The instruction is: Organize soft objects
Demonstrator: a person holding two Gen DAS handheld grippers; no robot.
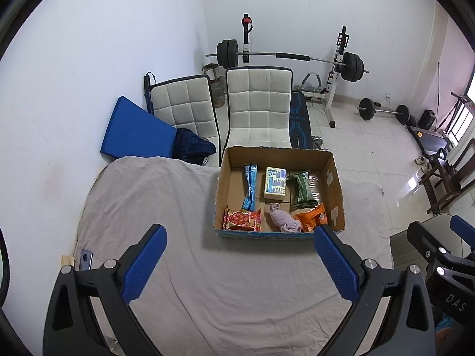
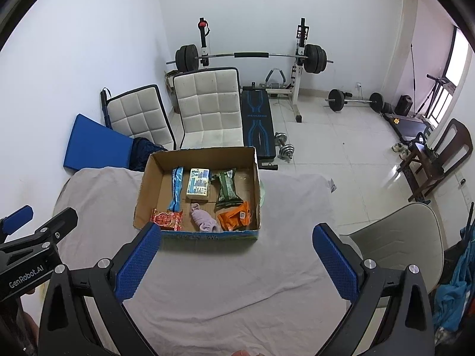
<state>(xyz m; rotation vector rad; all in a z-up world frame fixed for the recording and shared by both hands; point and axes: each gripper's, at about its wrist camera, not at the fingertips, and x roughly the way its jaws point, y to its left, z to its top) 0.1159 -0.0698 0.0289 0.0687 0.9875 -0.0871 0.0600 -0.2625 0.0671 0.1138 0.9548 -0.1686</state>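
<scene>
Both claws, left (image 1: 239, 256) and right (image 2: 236, 253), spread wide, empty, hovering over bench cloth (image 1: 184, 267). Soft items, e.g. lilac cloth (image 1: 283, 218), already inside cardboard box (image 1: 337, 190). Risks: snagging sheet, nudging box, crushing snack packets (image 1: 242, 218).

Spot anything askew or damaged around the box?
Nothing spilled. The cardboard box sits slightly skewed on the cloth-covered table, its rim worn and ragged. Inside, the pink cloth lies crumpled among packets. Both grippers, left and right, hover open and empty.

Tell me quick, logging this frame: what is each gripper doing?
Left gripper: open, holding nothing.
Right gripper: open, holding nothing.
</scene>
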